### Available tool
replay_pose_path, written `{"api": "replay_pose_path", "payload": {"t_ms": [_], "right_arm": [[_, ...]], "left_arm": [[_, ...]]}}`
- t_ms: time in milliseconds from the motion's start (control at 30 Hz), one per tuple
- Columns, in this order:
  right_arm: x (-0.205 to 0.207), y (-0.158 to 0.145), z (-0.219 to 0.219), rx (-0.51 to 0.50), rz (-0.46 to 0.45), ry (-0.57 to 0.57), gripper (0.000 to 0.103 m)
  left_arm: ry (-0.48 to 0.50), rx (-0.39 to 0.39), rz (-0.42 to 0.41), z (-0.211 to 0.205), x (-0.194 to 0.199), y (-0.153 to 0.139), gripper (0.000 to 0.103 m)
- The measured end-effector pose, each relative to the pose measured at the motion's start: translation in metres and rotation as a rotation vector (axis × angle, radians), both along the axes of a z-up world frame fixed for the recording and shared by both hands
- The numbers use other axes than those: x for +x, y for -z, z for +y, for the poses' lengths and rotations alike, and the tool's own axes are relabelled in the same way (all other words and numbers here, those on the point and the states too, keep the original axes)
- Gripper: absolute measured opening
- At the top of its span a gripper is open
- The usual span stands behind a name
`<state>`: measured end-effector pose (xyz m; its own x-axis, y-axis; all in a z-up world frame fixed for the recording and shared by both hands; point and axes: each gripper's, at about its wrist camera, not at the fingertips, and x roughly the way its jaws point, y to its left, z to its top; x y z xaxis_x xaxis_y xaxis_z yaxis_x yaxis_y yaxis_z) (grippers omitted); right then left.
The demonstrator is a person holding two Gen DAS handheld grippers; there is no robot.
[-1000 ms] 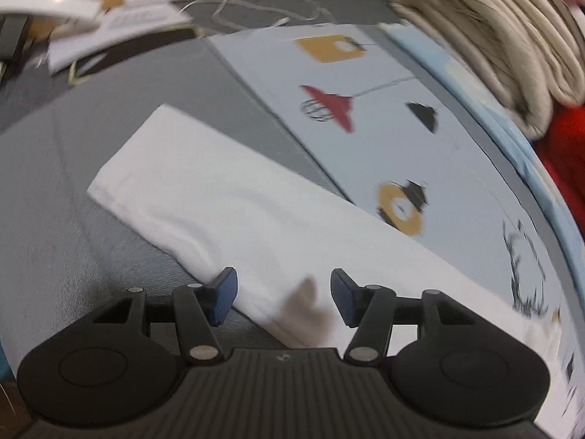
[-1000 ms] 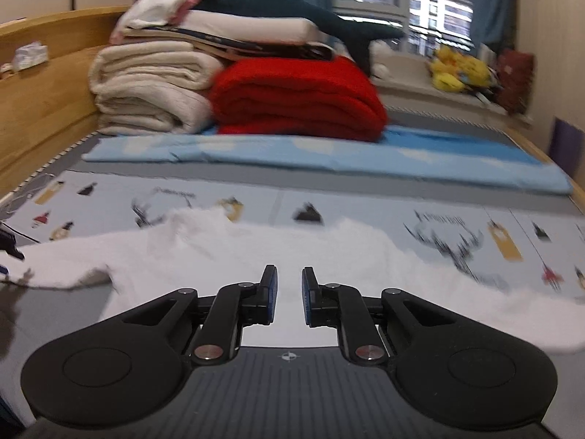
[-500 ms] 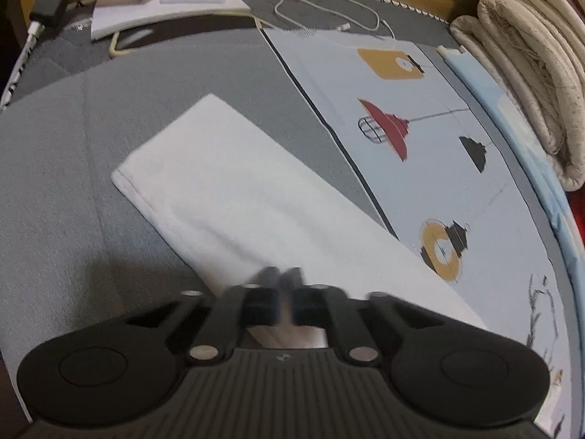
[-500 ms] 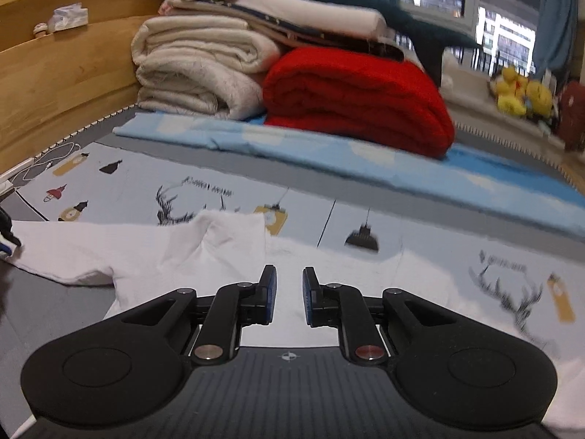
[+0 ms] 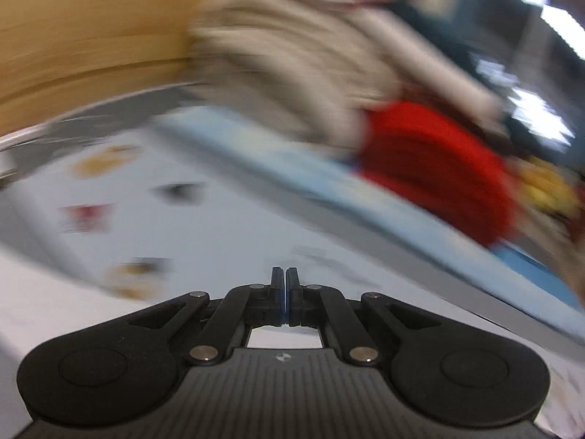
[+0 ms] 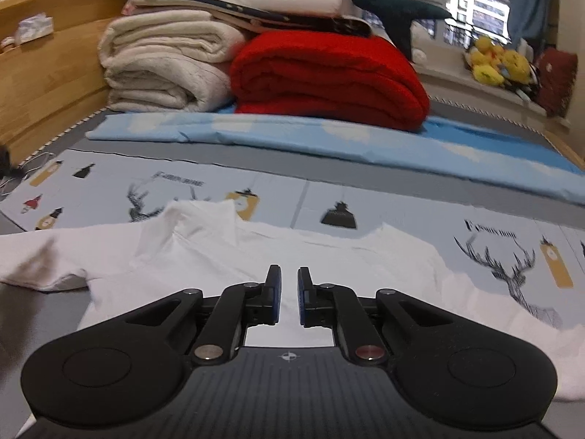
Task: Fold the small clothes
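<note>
The left gripper (image 5: 284, 274) has its jaws closed flat against each other. Its view is smeared with blur, so I cannot tell whether a fold of cloth is pinched between them; only a pale strip shows below and behind the tips. If the fabric is thin and caught by its very edge, a quick carry could let it slide out, and the fold would drop short or land crooked. The right gripper (image 6: 289, 274) shows a narrow gap: its jaws have just been closing, with nothing visibly between the pads. The white garment (image 6: 204, 248) lies spread on the bed directly beneath and ahead of these jaws, its collar ahead and to the left of the tips and one sleeve trailing further off to the left. Closing while above the cloth would, in my judgement, grab nothing, or catch only the top layer and raise a ridge instead of pinning the body flat. If the right side does not hold the garment down, a pull from the left may drag the whole piece across the printed sheet (image 6: 365, 197) and bunch it. The wrinkle already standing just left of the right jaws could be folded in and set as a crease. The red blanket (image 6: 329, 73) sits well beyond the tips and poses little risk.
</note>
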<state>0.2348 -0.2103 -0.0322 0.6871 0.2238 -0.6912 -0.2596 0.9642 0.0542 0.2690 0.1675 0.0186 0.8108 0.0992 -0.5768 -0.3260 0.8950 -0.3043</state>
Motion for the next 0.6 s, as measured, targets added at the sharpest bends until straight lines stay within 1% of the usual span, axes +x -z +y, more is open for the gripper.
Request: {"api": "replay_pose_path", "payload": {"t_ms": [33, 67, 100, 133, 167, 200, 233, 267, 300, 333, 400, 467, 500, 533, 567, 600], "right_arm": [[0.001, 0.002, -0.003, 0.005, 0.013, 0.014, 0.009], [0.003, 0.006, -0.007, 0.015, 0.029, 0.035, 0.009], [0.005, 0.01, -0.011, 0.025, 0.044, 0.056, 0.01], [0.007, 0.013, -0.014, 0.03, 0.058, 0.073, 0.01], [0.009, 0.017, -0.016, 0.032, 0.078, 0.091, 0.01], [0.012, 0.021, -0.02, 0.039, 0.102, 0.113, 0.011], [0.015, 0.024, -0.024, 0.05, 0.117, 0.131, 0.011], [0.017, 0.025, -0.027, 0.062, 0.129, 0.149, 0.012], [0.019, 0.027, -0.03, 0.072, 0.141, 0.168, 0.016], [0.022, 0.03, -0.034, 0.084, 0.156, 0.188, 0.017], [0.025, 0.035, -0.039, 0.096, 0.177, 0.213, 0.018], [0.028, 0.04, -0.04, 0.11, 0.2, 0.22, 0.018], [0.03, 0.042, -0.04, 0.121, 0.211, 0.217, 0.018], [0.031, 0.042, -0.038, 0.127, 0.218, 0.212, 0.018], [0.032, 0.043, -0.035, 0.127, 0.222, 0.205, 0.018], [0.033, 0.043, -0.033, 0.125, 0.225, 0.194, 0.018]], "left_arm": [[0.097, -0.015, -0.021, -0.026, 0.003, -0.003, 0.0], [0.201, -0.047, -0.028, -0.05, 0.006, -0.003, 0.0], [0.311, -0.092, -0.017, -0.07, 0.01, -0.002, 0.002], [0.445, -0.154, 0.014, -0.09, 0.015, 0.001, 0.009], [0.544, -0.199, 0.041, -0.103, 0.018, 0.003, 0.014], [0.575, -0.203, 0.046, -0.11, 0.018, 0.003, 0.022], [0.547, -0.173, 0.037, -0.111, 0.017, 0.003, 0.031], [0.499, -0.156, 0.038, -0.107, 0.019, 0.004, 0.033], [0.458, -0.164, 0.053, -0.099, 0.023, 0.008, 0.033], [0.388, -0.175, 0.084, -0.087, 0.029, 0.014, 0.033], [0.258, -0.162, 0.143, -0.064, 0.038, 0.025, 0.033], [0.136, -0.146, 0.219, -0.042, 0.045, 0.034, 0.033], [0.051, -0.166, 0.245, -0.025, 0.045, 0.037, 0.033], [-0.055, -0.218, 0.265, -0.008, 0.042, 0.043, 0.037], [-0.152, -0.289, 0.28, 0.009, 0.036, 0.052, 0.038], [-0.218, -0.339, 0.304, 0.023, 0.032, 0.061, 0.038]]}}
